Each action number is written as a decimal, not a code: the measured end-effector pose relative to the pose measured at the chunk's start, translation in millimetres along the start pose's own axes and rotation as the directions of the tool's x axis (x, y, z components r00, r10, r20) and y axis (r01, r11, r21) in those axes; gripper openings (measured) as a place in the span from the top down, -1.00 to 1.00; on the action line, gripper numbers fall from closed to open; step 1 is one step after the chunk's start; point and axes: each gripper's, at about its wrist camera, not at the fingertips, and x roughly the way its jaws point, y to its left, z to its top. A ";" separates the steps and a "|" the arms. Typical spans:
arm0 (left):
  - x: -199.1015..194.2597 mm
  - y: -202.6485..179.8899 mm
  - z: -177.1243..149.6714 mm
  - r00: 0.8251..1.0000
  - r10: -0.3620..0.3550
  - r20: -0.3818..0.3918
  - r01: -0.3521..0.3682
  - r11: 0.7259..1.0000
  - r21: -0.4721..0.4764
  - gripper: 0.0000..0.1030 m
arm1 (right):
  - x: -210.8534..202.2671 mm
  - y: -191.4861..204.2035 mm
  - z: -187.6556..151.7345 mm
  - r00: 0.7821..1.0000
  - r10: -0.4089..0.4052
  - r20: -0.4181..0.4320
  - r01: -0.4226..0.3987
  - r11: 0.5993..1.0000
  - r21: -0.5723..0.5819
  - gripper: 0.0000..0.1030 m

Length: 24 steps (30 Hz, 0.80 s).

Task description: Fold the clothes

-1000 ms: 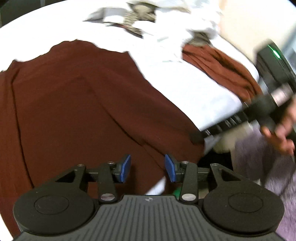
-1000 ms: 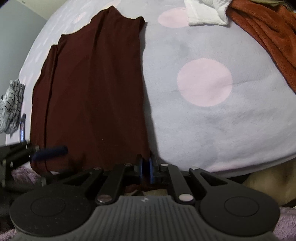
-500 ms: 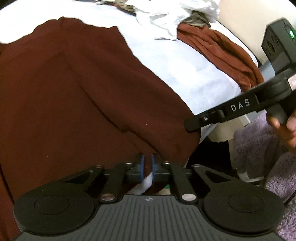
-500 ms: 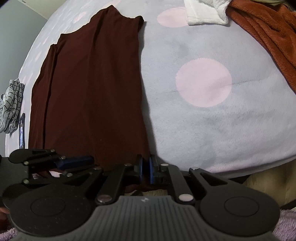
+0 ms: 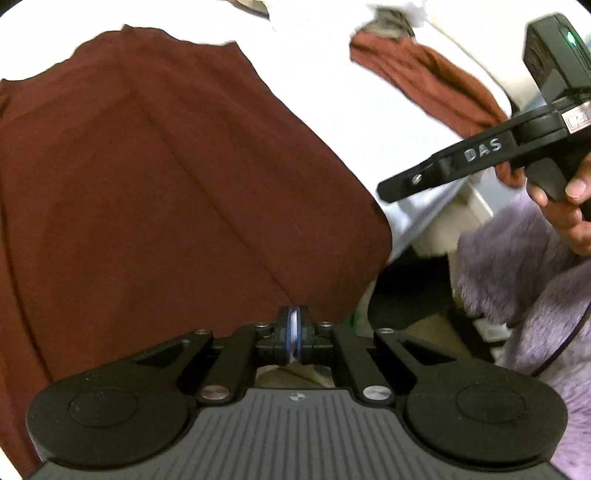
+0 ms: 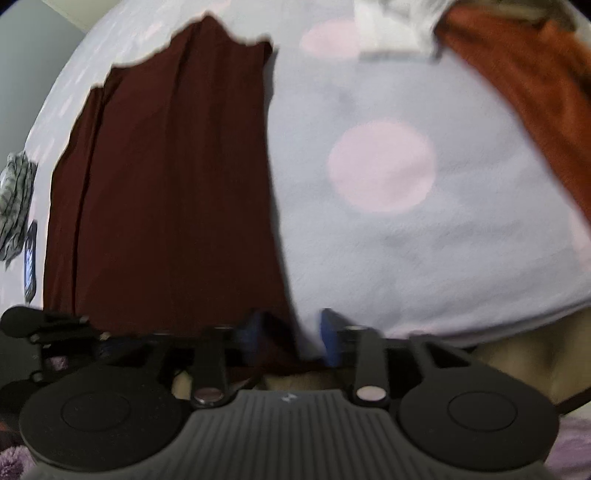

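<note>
A pale bedspread (image 6: pixel 424 258) with big pink dots covers the bed, and the dark maroon garment (image 6: pixel 173 192) lies spread flat on its left part, running from the far side down to the near edge. A rust-coloured cloth (image 6: pixel 535 96) is bunched at the far right, well apart from it, with a white piece (image 6: pixel 391 33) beside that and a striped grey rag (image 6: pixel 16 206) off at the left edge. The left claw (image 5: pixel 294 334) is pinched tight on the garment's near hem, a sliver of pale fabric showing between its blue pads. The right claw (image 6: pixel 291 338) has just been opening; its jaws stand partly apart at the garment's near right corner, the corner between them but no longer pressed.
</note>
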 end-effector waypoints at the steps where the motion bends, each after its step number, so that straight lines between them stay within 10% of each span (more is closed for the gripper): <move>1: -4.8 5.5 2.0 1.000 -0.001 0.019 0.001 1.000 -0.025 0.97 | -6.6 -0.4 3.7 1.000 -0.005 0.027 0.005 1.000 -0.006 0.17; 18: -16.4 93.3 104.0 0.940 0.117 0.320 -0.033 0.966 -0.257 0.96 | -5.7 18.4 124.9 0.985 0.066 0.162 -0.052 0.995 -0.086 0.21; 24: 7.4 135.4 164.5 0.942 0.132 0.308 -0.062 0.972 -0.227 0.60 | 12.5 2.4 156.7 0.976 0.075 0.206 -0.082 0.996 0.023 0.21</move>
